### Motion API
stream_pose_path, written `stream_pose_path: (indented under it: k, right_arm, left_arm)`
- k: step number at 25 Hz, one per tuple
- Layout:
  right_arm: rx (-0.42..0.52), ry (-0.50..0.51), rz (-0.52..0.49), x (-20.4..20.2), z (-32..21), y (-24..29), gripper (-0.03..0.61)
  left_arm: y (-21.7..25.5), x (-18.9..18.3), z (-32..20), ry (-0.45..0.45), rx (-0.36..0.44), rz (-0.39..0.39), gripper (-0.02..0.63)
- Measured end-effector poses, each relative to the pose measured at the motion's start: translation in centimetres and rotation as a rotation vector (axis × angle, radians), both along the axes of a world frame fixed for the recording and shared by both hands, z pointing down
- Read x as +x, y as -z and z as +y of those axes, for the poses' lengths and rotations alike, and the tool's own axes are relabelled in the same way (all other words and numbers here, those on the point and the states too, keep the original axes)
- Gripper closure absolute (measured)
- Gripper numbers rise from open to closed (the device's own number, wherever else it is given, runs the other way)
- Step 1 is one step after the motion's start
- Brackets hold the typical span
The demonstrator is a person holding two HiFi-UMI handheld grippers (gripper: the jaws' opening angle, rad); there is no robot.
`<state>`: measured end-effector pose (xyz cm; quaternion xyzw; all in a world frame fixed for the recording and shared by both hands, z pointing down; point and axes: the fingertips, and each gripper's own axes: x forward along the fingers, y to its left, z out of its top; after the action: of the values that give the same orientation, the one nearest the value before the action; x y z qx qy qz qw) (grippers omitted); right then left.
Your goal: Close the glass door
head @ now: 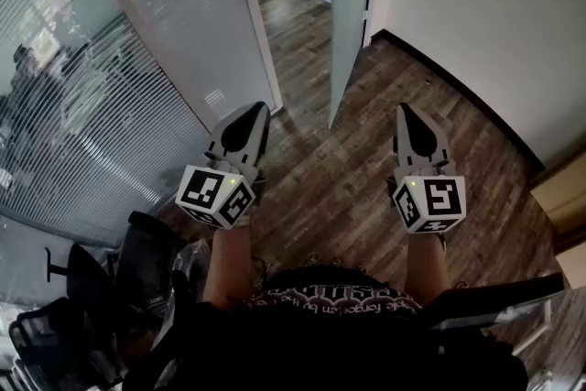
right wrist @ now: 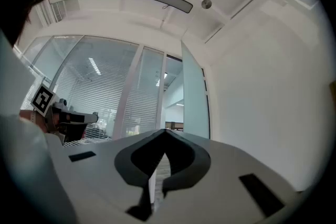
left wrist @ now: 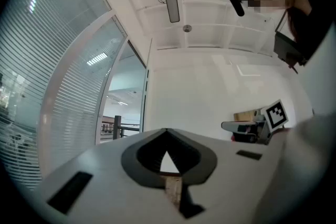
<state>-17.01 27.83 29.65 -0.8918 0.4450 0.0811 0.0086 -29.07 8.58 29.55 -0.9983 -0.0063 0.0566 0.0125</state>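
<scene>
Dark wood-plank floor; frosted pale glass door ajar at far centre, well apart from left gripper and right gripper, both closed, empty. Could skid off smooth glass when pushing.

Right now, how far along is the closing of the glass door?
Nothing is done yet: the frosted glass door stands open, swung into the room. The left tool and right tool are shut, empty and apart from it. Left: reach the door and push it closed.
</scene>
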Motion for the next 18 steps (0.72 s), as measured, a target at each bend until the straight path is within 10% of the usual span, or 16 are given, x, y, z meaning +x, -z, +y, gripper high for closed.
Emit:
stream_pose_path:
  k: [18]
  right_arm:
    - [0.034,0.005,-0.026,2.3,0.9,-0.6,0.575]
  left_arm:
    - [-1.3,2.0,0.7,-0.006,-0.011,-0.003,0.612]
